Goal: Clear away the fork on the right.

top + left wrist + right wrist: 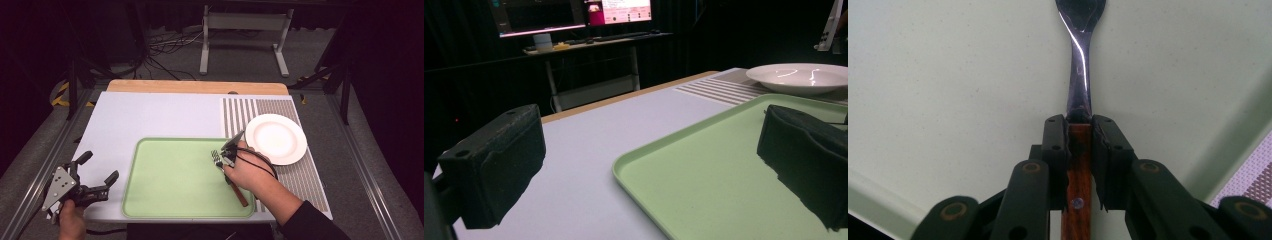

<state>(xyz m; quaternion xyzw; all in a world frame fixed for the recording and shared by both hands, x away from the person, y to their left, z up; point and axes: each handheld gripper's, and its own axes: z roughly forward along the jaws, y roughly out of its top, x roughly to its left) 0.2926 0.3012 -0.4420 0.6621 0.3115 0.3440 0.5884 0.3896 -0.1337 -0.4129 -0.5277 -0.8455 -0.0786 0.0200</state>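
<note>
- Fork (1079, 75) with steel head and neck and a riveted wooden handle (1077, 200), lying on the green tray (170, 180) near its right edge, close to the right hand (247, 172).
- Right tongs (1079, 150) closed onto the handle's upper end, just below where steel meets wood; both pads pressed flat against the wood's sides.
- Left tongs (92, 182) parked off the tray's left edge over the bench (150, 115), jaws spread wide, nothing between them.
- Likely light and fully rigid: no flex to allow for, no fragility worth worrying about.
- Polished steel neck probably slick and narrow; wood looks squarer and grippier, so the present hold on the handle seems the better choice.
- Grip sits near the junction, so probably close to balance; little droop of the head expected on lifting, though some twist possible if the pinch slackens.
- Long axis, seen from above, running diagonally: handle end toward the near right corner of the tray, tines (215, 156) toward the far left, pointing toward the tray's middle.
- White plate (276, 138) just beyond the tray's right side on the striped mat (300, 175), near the fork but apart from it.
</note>
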